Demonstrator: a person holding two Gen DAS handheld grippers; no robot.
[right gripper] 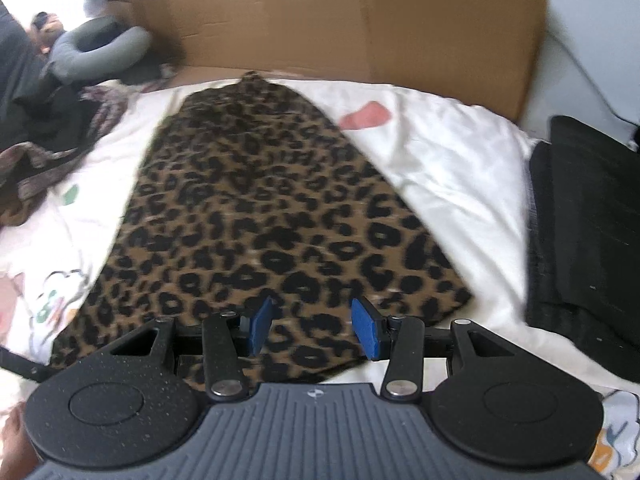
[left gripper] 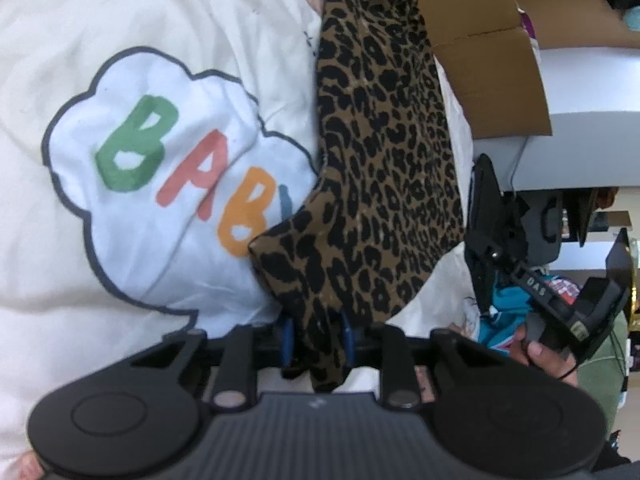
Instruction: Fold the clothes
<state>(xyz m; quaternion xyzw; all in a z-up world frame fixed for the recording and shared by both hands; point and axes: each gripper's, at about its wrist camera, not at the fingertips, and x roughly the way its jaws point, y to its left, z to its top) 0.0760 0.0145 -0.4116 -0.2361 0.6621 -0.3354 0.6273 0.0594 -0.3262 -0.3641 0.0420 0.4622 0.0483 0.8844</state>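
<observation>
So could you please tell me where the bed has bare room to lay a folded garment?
Bare sheet lies between the leopard garment and the black bundle, below the cardboard. The side with the dark clothes pile is crowded.

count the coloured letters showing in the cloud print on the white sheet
4 show in the left wrist view: green B, pink A, orange B, and a sliver of a blue letter at the leopard-print cloth, which may hide more.
</observation>
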